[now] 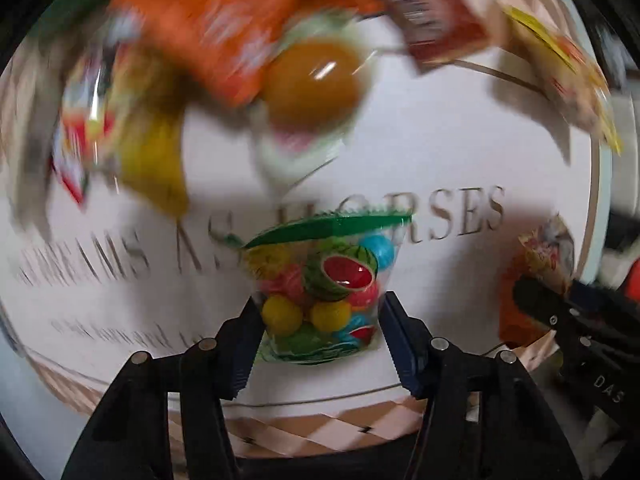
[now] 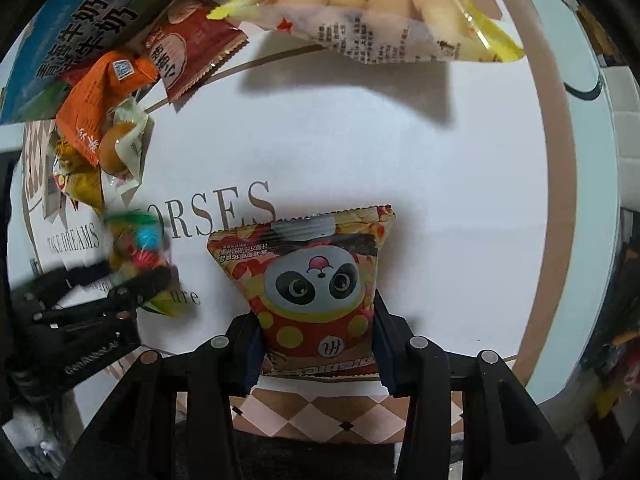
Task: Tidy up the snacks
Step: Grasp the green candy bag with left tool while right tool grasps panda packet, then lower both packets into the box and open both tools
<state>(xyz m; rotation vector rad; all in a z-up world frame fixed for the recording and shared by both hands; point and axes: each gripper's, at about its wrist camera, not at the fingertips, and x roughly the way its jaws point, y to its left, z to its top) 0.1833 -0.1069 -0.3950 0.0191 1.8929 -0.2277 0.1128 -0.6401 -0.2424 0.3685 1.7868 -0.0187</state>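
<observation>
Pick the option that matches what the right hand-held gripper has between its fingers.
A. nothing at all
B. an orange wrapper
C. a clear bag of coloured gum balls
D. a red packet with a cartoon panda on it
D: in the right wrist view the right hand-held gripper is closed on the panda packet, its fingers pressing both sides; the bag of coloured gum balls sits in the left hand-held gripper instead.

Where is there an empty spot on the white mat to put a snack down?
Bare white mat lies between the clear yellow-edged bag of round biscuits at the top and the red panda-face snack packet below, and on to the right. The top-left is crowded: orange foil packet, dark red sachet, blue milk carton.
</observation>
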